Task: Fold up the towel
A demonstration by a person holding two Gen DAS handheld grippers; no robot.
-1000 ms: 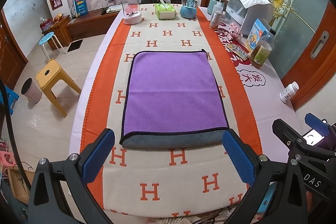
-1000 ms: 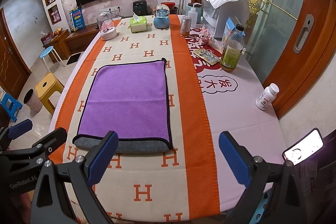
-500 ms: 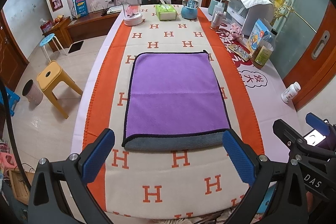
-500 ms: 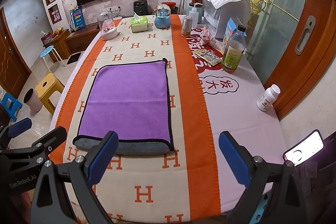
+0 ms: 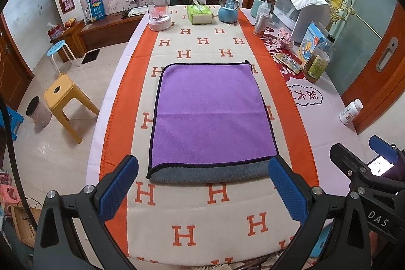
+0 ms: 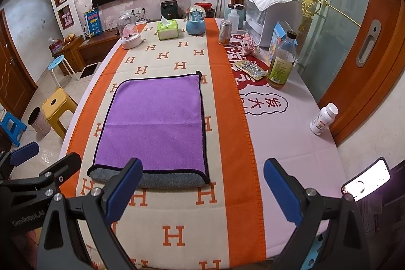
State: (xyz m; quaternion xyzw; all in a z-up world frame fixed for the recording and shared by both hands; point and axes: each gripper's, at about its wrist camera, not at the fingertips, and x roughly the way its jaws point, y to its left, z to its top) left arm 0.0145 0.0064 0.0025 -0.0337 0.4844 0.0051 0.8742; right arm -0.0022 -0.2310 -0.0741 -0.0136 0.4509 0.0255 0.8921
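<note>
A purple towel [image 5: 211, 115] with a black hem lies flat on the table, folded over so its grey underside shows as a strip along the near edge. It also shows in the right wrist view [image 6: 154, 123]. My left gripper [image 5: 202, 189] is open and empty, held above the table just short of the towel's near edge. My right gripper [image 6: 201, 192] is open and empty, to the right of the left one, near the towel's near right corner. Each gripper shows at the edge of the other's view.
An orange and cream H-pattern cloth [image 5: 217, 216] covers the table. A tissue box [image 5: 199, 14], glass dome [image 5: 158, 14], snow globe [image 5: 229, 9], oil bottle [image 6: 281, 62] and pill bottle [image 6: 322, 119] stand at the far end and right side. A yellow stool [image 5: 62, 98] stands on the floor left.
Both grippers have drawn slightly back and up from the towel, which now sits a little farther off in both views. The towel has not moved.
</note>
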